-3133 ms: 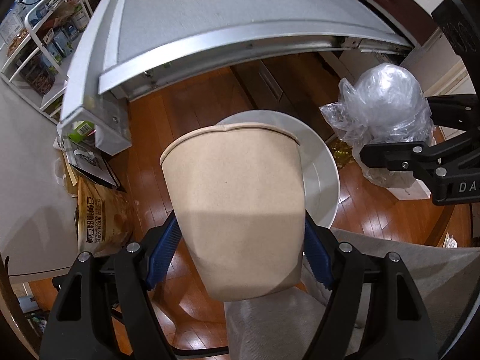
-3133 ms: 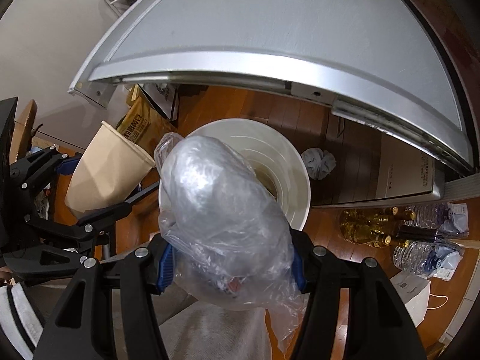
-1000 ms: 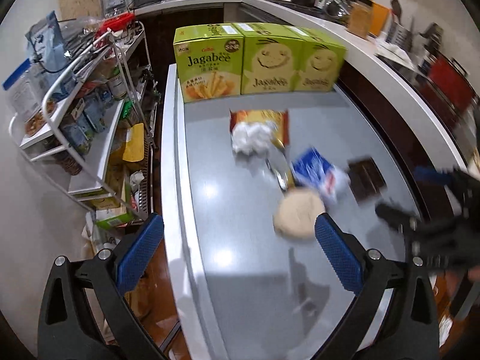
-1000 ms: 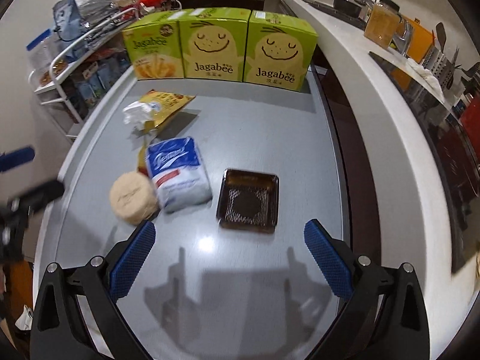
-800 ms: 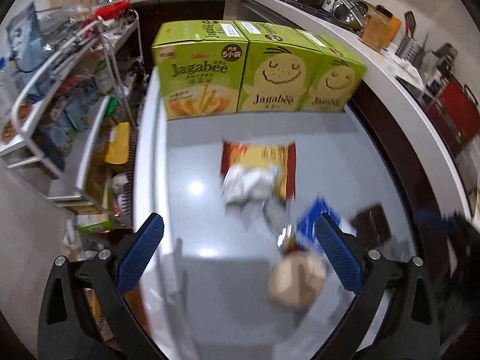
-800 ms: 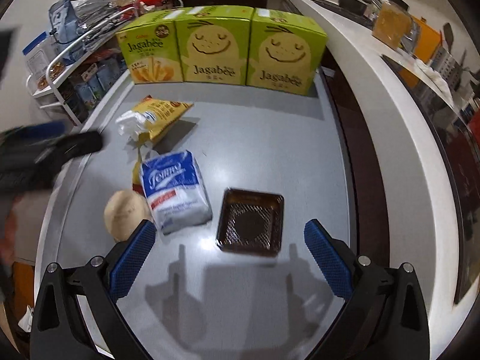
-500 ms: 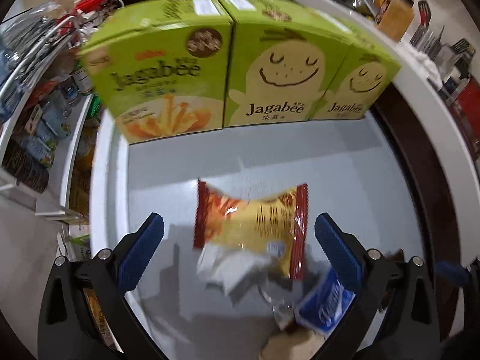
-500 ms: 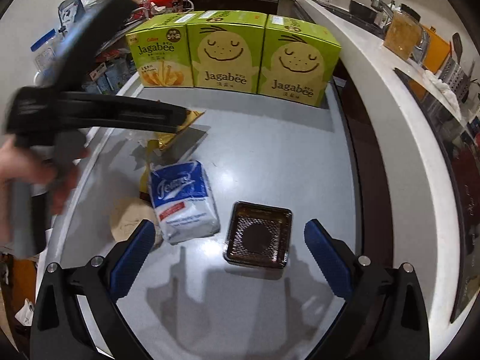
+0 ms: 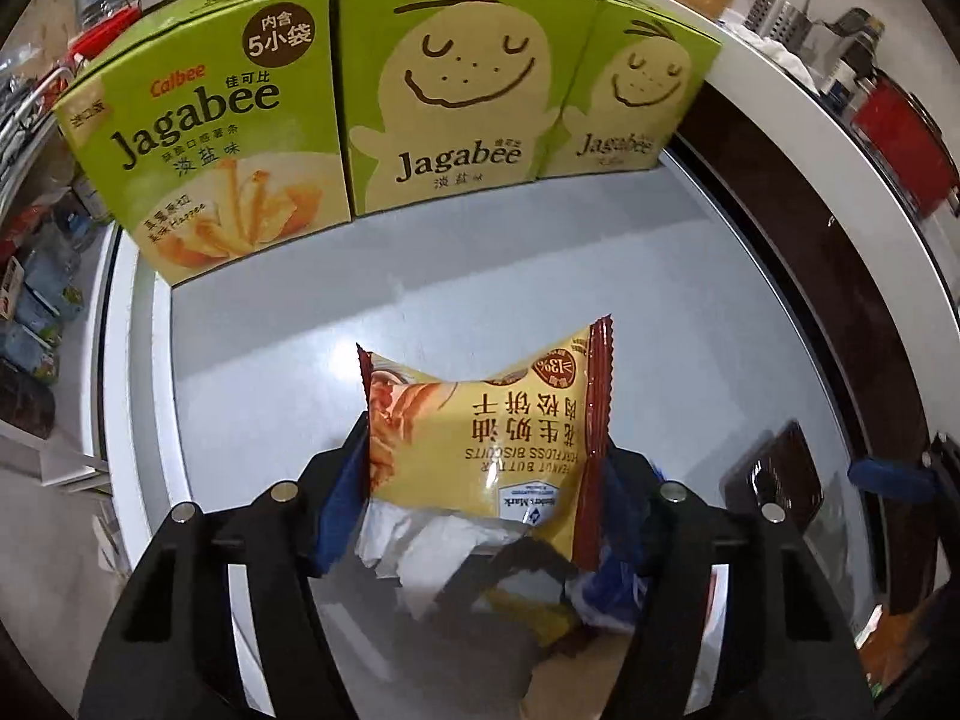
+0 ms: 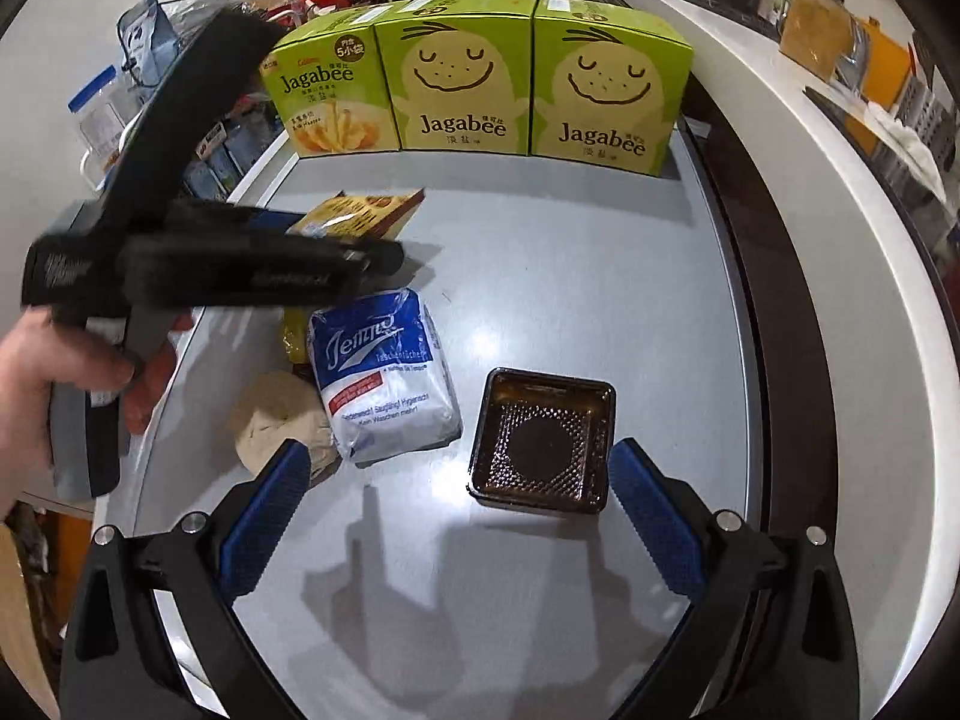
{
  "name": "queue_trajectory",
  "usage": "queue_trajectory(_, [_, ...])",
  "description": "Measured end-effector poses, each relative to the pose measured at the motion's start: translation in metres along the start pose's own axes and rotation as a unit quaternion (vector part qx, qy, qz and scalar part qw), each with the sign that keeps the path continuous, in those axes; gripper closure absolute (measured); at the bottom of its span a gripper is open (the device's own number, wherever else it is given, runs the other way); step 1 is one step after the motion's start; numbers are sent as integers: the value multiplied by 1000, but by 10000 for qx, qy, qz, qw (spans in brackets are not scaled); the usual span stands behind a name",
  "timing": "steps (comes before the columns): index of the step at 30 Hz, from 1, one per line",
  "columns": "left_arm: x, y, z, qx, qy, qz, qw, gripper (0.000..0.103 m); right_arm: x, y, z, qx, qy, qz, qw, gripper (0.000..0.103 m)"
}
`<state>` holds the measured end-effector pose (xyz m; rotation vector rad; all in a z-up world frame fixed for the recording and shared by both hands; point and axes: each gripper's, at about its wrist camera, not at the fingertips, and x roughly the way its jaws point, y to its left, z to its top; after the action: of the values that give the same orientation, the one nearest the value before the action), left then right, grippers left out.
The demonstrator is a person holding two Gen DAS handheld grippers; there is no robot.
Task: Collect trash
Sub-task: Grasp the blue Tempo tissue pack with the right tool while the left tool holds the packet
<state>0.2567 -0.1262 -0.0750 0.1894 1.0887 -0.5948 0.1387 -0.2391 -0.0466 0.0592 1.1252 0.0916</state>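
Pinching the yellow biscuit wrapper (image 9: 480,426) from both sides, left gripper (image 9: 480,504) fingers (image 9: 339,510) closed on it, white crumpled paper (image 9: 420,546) spilling from its open end just behind them. Three Jagabee boxes (image 9: 444,84) stand ahead of the fingers at the counter's (image 9: 252,360) far edge. Right gripper (image 10: 459,516) fingers (image 10: 264,516) spread wide, holding nothing, above the counter. Between and just ahead of them: brown plastic tray (image 10: 543,441) near the right finger, blue-white tissue pack (image 10: 381,375) and tan crumpled wad (image 10: 279,417) near the left finger.
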Motion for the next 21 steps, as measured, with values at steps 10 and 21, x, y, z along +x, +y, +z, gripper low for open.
queue_trajectory(10, [-33, 6, -65, -138, 99, -221, 9996, 37, 7, 20, 28, -511, -21, 94, 9986, 19])
queue_trajectory(21, [-51, -51, -108, 249, 254, -770, 9964, 37, -2, -15, 30, 715, 262, 94, 9971, 19])
